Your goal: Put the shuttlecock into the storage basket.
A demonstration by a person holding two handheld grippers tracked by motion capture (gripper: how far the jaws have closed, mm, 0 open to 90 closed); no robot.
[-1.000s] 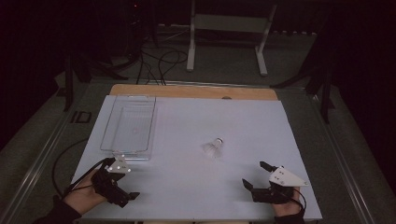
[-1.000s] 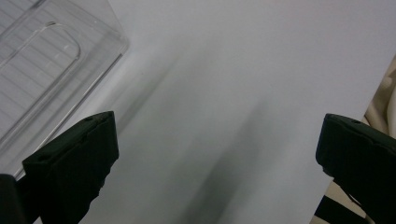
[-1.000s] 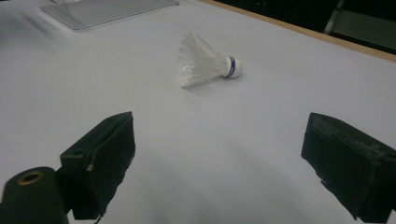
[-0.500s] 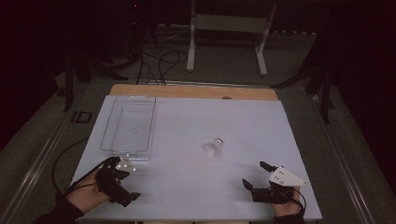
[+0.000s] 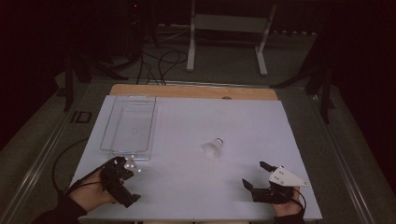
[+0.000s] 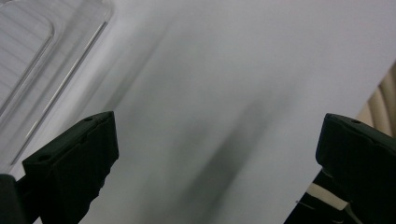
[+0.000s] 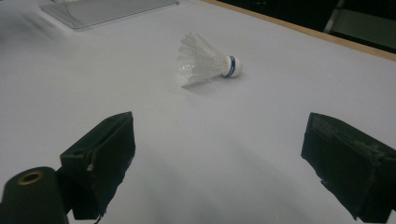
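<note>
The shuttlecock lies on its side on the white table, ahead of the right gripper, whose jaws are wide apart. The right gripper view shows its blue band; the high view is too small for that. The left gripper, open too, sits near the clear tray, cut off at its view's corner.

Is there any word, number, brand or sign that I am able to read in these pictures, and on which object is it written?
There are none that can be read.
The shuttlecock carries a blue band near its cork, with no letters visible on it.
The clear tray, the white table cover, the left tool and the right tool bear no legible marking.
</note>
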